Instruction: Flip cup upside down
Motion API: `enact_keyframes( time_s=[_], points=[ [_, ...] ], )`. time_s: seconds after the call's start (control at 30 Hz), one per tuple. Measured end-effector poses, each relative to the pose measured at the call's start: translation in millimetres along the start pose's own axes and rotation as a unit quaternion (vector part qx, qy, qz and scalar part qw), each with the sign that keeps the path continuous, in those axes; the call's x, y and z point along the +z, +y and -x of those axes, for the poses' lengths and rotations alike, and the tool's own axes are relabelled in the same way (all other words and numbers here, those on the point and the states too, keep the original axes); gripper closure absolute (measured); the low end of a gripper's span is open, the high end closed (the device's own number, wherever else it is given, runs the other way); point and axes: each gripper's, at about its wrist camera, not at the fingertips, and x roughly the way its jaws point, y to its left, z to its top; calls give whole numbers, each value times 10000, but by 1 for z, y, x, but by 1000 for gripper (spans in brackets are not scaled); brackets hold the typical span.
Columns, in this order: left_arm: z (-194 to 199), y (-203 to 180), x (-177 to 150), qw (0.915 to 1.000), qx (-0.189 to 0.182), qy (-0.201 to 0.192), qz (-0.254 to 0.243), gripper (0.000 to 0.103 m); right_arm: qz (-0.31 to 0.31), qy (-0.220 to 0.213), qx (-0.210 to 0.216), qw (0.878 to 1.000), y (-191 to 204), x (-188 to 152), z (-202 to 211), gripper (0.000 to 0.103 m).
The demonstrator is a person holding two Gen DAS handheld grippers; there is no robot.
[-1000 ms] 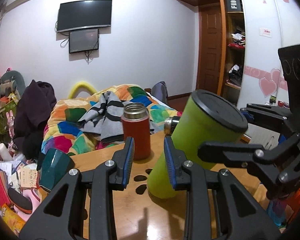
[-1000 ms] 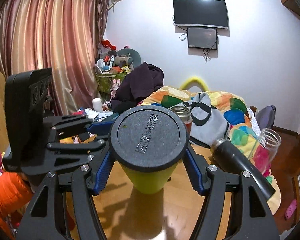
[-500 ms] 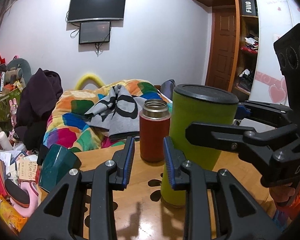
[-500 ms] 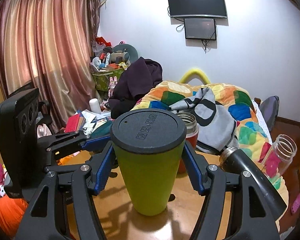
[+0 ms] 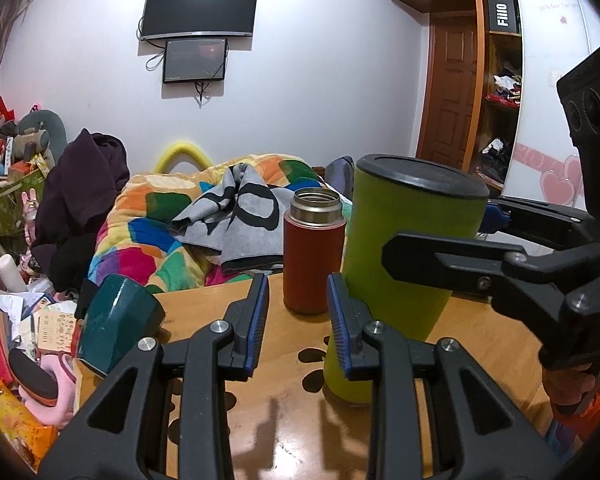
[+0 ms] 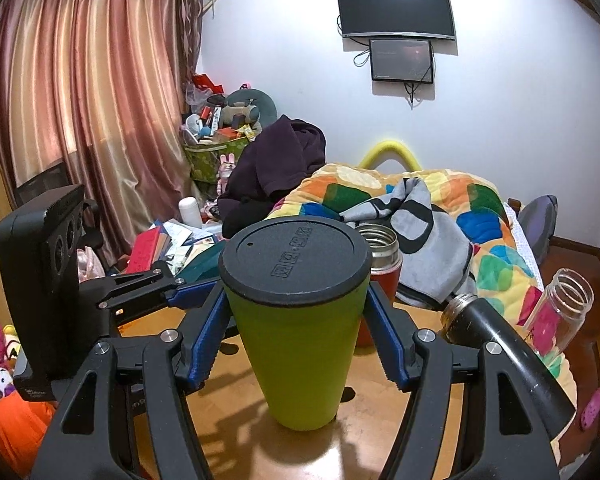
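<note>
Right wrist view: the right gripper (image 6: 294,316) has its blue pads set against either side of the green cup (image 6: 298,344), just under the black lid, and looks clamped on it. The cup stands on the wooden table (image 6: 380,440), narrow end down. It seems a stiff, smooth, tapered tumbler, likely light; the grip below the lid's lip should resist slipping. Only the left wrist view shows the left gripper (image 5: 296,316) parted and empty beside the cup (image 5: 400,264), with a red flask (image 5: 314,264) behind and a teal cup (image 5: 114,324) lying left.
</note>
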Motion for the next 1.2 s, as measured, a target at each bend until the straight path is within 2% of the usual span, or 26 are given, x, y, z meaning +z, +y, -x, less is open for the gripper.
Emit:
enact_keyframes(
  time_s=[0.07,0.2,0.37,0.47,0.57,0.6,0.63,0.67,0.73,0.8,0.93,1.2],
  points=[
    [4,1,0,10000,58,-22,9,69,-39,-1,47,10000,-3,-2,2,40],
    [18,6,-1,9995,246,-171,133,55,-32,-148,-18,9999,-4,-8,15,40],
    [41,9,2,9983,320,-377,304,50,-72,-343,-88,9993,-7,-12,40,40],
    [59,4,5,9971,412,-550,330,39,-117,-474,-222,9986,-10,-15,58,38],
    [77,-5,5,9956,504,-734,298,25,-184,-647,-448,9967,-14,-19,80,25],
    [83,-9,6,9948,574,-787,287,15,-192,-685,-498,9962,-14,-20,86,21],
    [86,-11,6,9943,628,-817,282,5,-213,-730,-552,9956,-14,-22,93,20],
    [92,-15,5,9932,725,-873,272,3,-233,-750,-589,9952,-14,-23,98,18],
    [101,-23,5,9918,813,-959,240,0,-243,-780,-692,9943,-13,-28,109,14],
    [108,-30,4,9920,794,-954,223,0,-285,-852,-824,9925,-11,-34,120,0],
    [120,-39,-2,9926,724,-953,226,0,-374,-941,-935,9905,-8,-44,138,0],
    [139,-60,-23,9917,858,-933,233,0,-454,-974,-1189,9871,-6,-61,162,0]
  ],
)
